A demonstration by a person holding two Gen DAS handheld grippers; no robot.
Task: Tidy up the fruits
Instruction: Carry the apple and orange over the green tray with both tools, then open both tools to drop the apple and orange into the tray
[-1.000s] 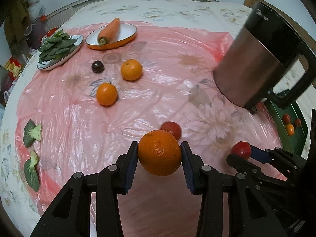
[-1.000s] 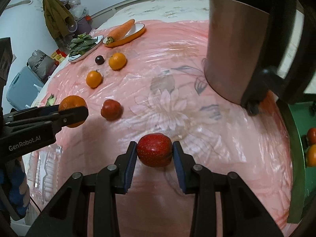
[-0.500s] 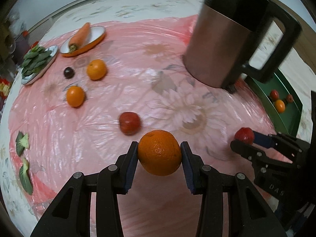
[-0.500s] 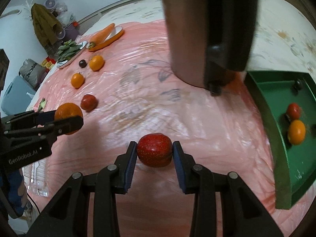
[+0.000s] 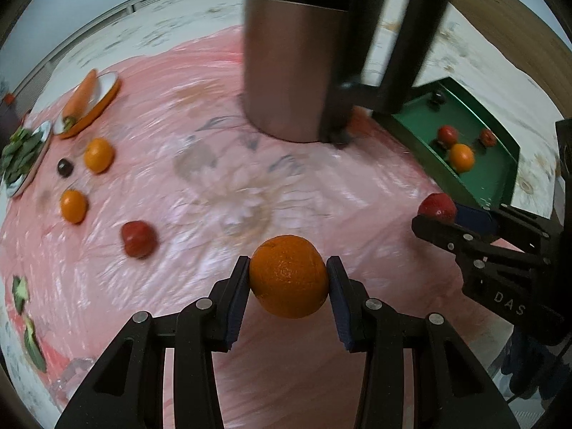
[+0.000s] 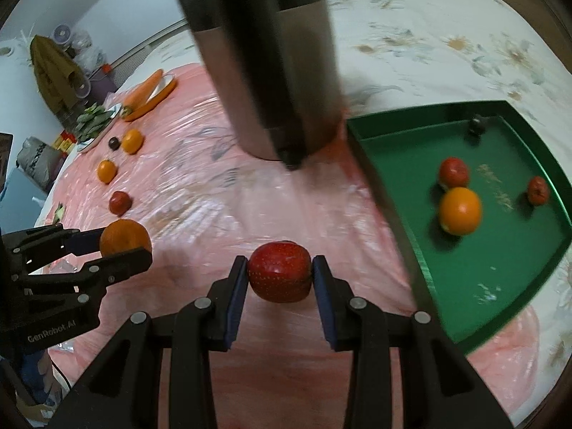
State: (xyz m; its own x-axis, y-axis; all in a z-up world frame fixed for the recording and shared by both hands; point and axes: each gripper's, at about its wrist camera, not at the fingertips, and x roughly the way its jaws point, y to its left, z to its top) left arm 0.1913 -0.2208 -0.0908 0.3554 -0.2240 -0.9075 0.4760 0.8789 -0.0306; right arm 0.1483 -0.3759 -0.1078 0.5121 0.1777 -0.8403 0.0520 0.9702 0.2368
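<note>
An orange sits at lower centre of the left wrist view, clamped between the left tongs. The right tongs grip a red apple at lower centre of their view. The green tray at right holds three fruits; a metal kettle stands above on the pink-covered desk.

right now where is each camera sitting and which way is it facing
Left wrist: rides the left hand-held gripper, facing forward and down over its fingers at the held orange, pink table cover, kettle; the right hand-held gripper enters at right.
Right wrist: rides the right hand-held gripper, facing down over the held red fruit toward the green tray; the left hand-held gripper enters at left.
Shared: kettle, tray, both held fruits, loose fruits.
</note>
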